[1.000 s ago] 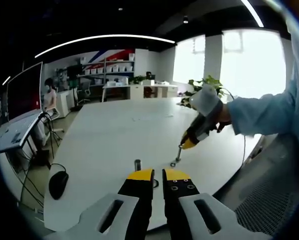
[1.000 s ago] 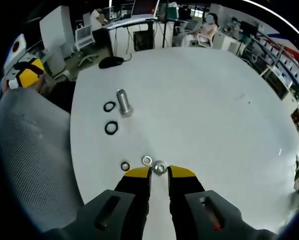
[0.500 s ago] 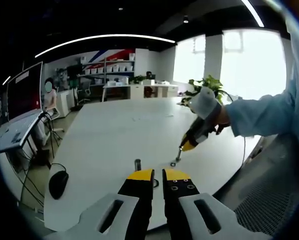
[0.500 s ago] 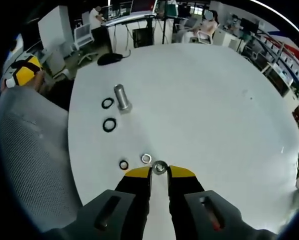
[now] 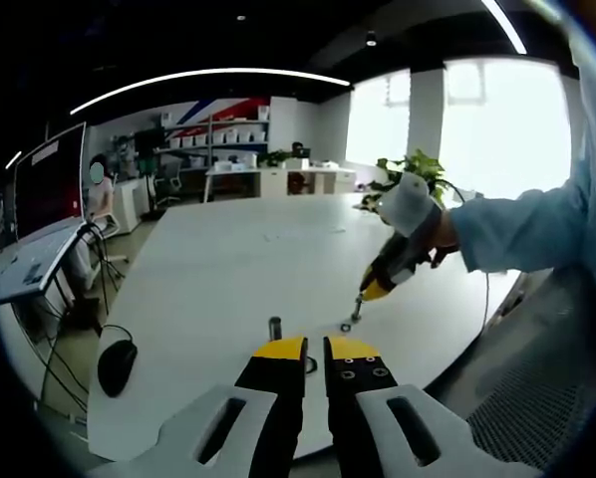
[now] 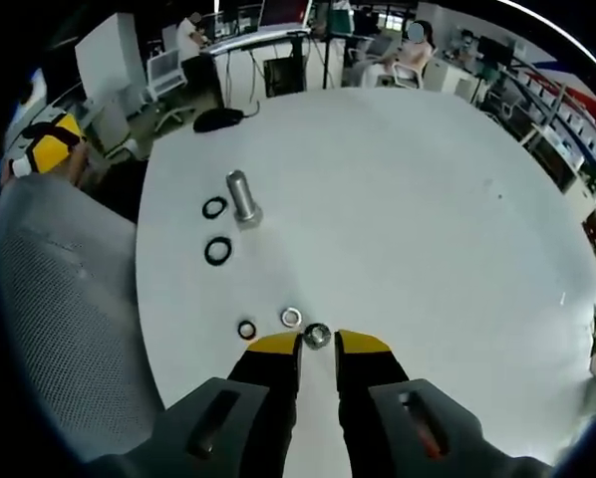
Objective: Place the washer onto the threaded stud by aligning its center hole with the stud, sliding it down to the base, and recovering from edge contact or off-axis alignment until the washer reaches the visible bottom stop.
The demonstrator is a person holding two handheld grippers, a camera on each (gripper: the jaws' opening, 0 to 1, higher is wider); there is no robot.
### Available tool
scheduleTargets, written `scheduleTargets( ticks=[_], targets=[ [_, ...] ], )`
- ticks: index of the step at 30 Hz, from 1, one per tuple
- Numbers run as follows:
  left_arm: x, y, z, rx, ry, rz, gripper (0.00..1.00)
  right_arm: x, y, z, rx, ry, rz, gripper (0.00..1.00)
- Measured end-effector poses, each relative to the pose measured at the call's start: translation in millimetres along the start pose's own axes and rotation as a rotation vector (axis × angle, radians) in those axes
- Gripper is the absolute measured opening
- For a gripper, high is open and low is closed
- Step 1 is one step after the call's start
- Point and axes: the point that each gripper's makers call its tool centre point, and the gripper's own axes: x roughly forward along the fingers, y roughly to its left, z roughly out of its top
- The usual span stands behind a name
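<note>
In the right gripper view, the threaded stud (image 6: 242,196) stands upright on the white table (image 6: 408,219), far ahead and to the left. My right gripper (image 6: 318,342) is shut on a silver washer (image 6: 317,336) pinched at its yellow tips. Another silver washer (image 6: 291,317) and a small black ring (image 6: 247,330) lie just left of the tips. In the left gripper view, the stud (image 5: 274,326) stands just beyond my left gripper (image 5: 315,351), whose jaws are shut on nothing. The right gripper (image 5: 362,296) hovers tip-down right of the stud, over a ring (image 5: 345,327) on the table.
Two black rings (image 6: 214,207) (image 6: 218,250) lie left of the stud. A grey mesh chair (image 6: 69,299) stands at the table's near-left edge. A black mouse (image 5: 116,365) rests near the table edge. A person sits at a desk (image 5: 39,261) in the background.
The right gripper view has shifted slightly while the silver washer stayed between its tips. The left gripper view is unchanged.
</note>
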Motion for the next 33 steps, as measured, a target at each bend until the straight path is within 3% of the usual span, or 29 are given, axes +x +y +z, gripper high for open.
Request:
scheduleTargets(
  ticks=[17, 33],
  targets=[
    [0, -0.3, -0.3, 0.003, 0.001, -0.002, 0.04, -8, 1, -0.2, 0.011, -0.013, -0.008, 0.15],
    [0, -0.7, -0.2, 0.003, 0.0, -0.004, 0.04, -18, 22, 7.8, -0.019, -0.029, 0.015, 0.15]
  ],
)
